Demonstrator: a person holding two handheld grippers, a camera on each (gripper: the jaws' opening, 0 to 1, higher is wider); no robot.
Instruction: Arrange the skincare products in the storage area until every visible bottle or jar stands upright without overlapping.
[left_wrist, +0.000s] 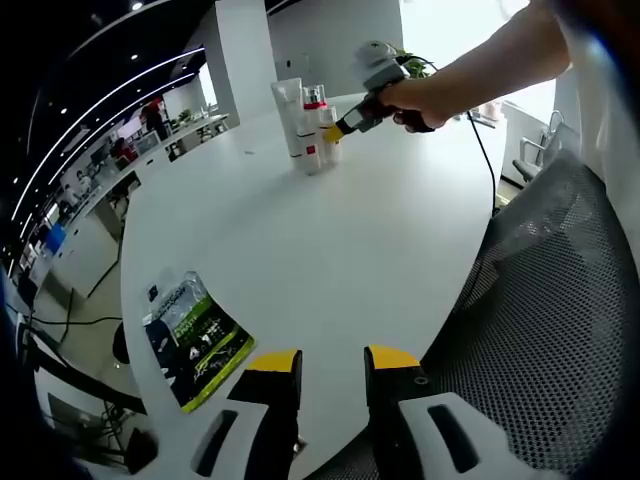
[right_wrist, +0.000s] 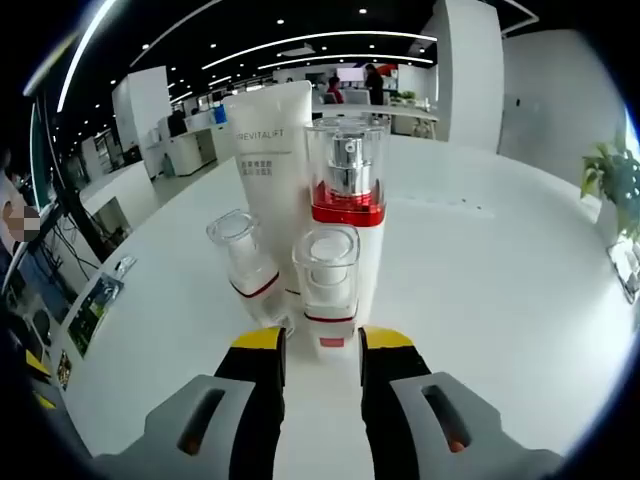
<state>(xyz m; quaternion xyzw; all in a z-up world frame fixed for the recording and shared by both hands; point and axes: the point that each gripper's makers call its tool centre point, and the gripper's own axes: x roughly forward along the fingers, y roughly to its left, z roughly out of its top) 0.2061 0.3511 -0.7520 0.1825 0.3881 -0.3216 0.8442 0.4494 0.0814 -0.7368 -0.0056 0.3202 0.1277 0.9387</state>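
Note:
Several skincare products stand in a tight cluster on the white table (right_wrist: 520, 290). A tall white tube (right_wrist: 270, 150) stands at the back beside a pump bottle (right_wrist: 345, 190) with a clear cap and red band. In front, a small clear-capped bottle (right_wrist: 325, 285) stands upright, and a second small bottle (right_wrist: 245, 262) leans left. My right gripper (right_wrist: 322, 342) is open, its jaws on either side of the upright small bottle's base. In the left gripper view a hand holds the right gripper (left_wrist: 333, 130) at the cluster (left_wrist: 303, 120). My left gripper (left_wrist: 331, 362) hangs open near the table edge, holding nothing.
A green and black packet (left_wrist: 195, 338) lies flat near the table's edge, also seen as the packet (right_wrist: 95, 305) far left. A black mesh chair (left_wrist: 560, 300) stands against the table. A black cable (left_wrist: 485, 150) trails off the table. A plant (right_wrist: 615, 180) stands at the right.

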